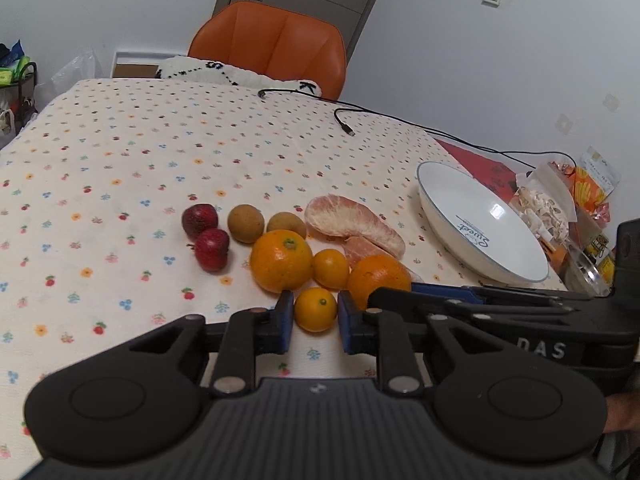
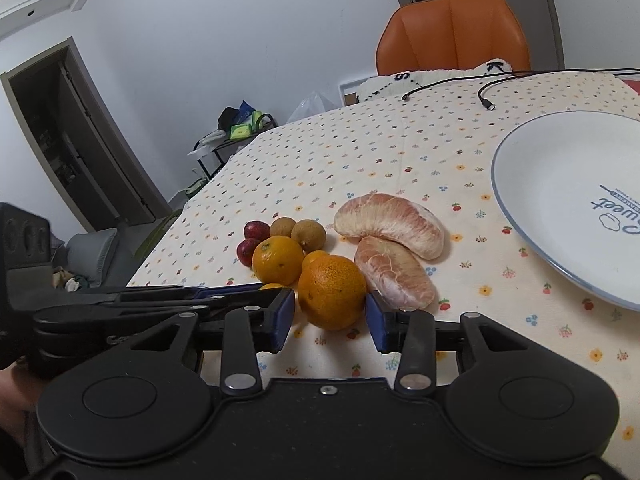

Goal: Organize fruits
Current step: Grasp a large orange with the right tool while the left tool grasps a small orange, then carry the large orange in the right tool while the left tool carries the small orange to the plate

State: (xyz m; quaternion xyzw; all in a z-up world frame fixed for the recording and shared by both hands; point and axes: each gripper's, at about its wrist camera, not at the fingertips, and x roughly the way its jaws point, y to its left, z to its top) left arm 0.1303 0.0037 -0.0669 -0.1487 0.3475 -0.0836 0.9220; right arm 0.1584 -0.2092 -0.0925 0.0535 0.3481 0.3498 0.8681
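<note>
On the table, a floral-print tablecloth (image 1: 160,152) covers the whole surface, with an orange chair (image 1: 276,44) at its far edge. White plate (image 2: 568,200), blue-rimmed and bare, sits to the right of the fruit, well apart from it. Two black cables (image 1: 400,116) trail across the cloth beyond the plate.

Fruit lies in one loose cluster near the front edge. Two peeled pomelo segments (image 2: 392,222) lie side by side, touching, on the plate side of the group. Large orange (image 2: 332,292) sits between the blue pads of the right gripper (image 2: 331,316); its fingers are spread wide, flanking the orange closely; contact cannot be confirmed. A second orange (image 1: 281,260) lies to its left. Small yellow citrus (image 1: 315,309) sits between the fingers of the left gripper (image 1: 315,322), which are parted slightly wider than the fruit, a narrow gap showing on each side. Another small citrus (image 1: 330,268) lies just behind. Two brown longans (image 1: 245,223) and two small red fruits (image 1: 200,220) form the far left of the cluster.
</note>
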